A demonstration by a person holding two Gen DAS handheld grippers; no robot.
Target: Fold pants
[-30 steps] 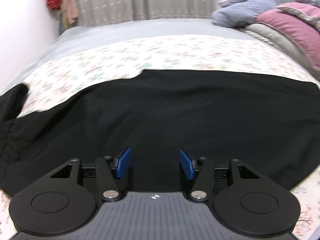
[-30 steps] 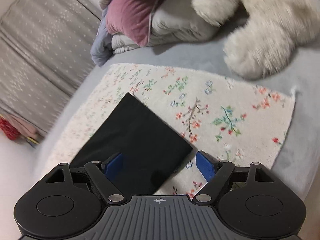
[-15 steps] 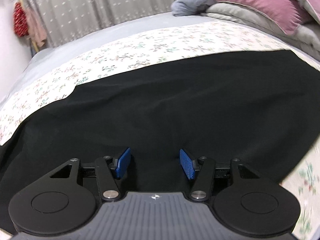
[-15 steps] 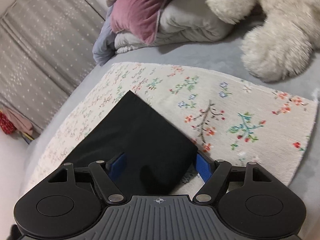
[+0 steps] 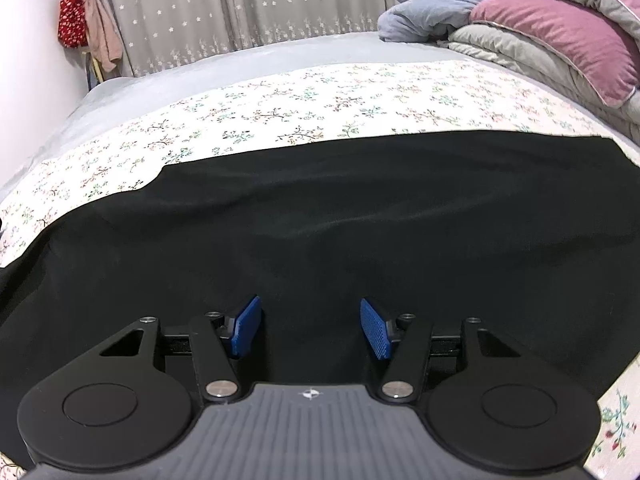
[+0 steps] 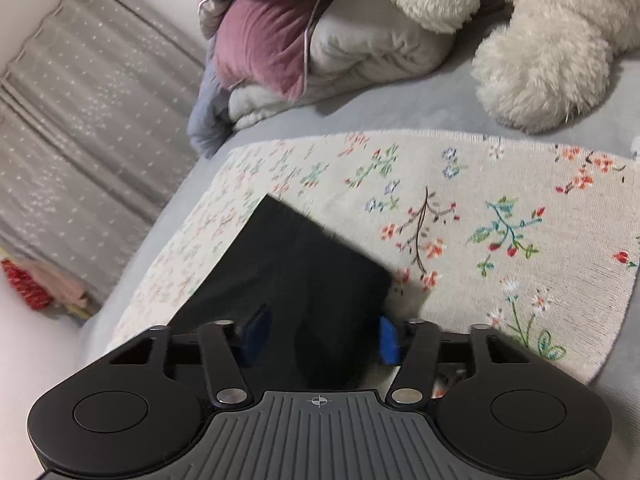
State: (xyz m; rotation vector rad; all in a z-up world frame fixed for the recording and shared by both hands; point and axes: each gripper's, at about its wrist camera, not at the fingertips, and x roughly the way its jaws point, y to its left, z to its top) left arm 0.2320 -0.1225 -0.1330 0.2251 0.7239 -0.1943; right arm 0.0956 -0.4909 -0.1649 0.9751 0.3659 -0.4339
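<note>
Black pants (image 5: pixel 320 220) lie spread flat across a floral blanket (image 5: pixel 280 116) on the bed. My left gripper (image 5: pixel 310 328) hovers low over the middle of the cloth, jaws open with only flat fabric below them. In the right wrist view the pants' leg end (image 6: pixel 288 264) shows as a dark rectangle with a square corner. My right gripper (image 6: pixel 320 338) straddles its near corner and its jaws are closing. The cloth rises in a bunch between the blue pads (image 6: pixel 388 340), which still stand apart.
A pink and grey pillow pile (image 5: pixel 560 36) and a blue garment (image 5: pixel 432 12) sit at the bed's far right. A white plush toy (image 6: pixel 540 52) lies beyond the floral blanket (image 6: pixel 480 200). Grey curtains (image 5: pixel 240 8) hang behind the bed, with clothes (image 5: pixel 88 24) hanging at the left.
The left gripper slid sideways along the pants toward the pillow end, then held still. The right gripper edged forward over the leg corner and its jaws narrowed around the cloth.
</note>
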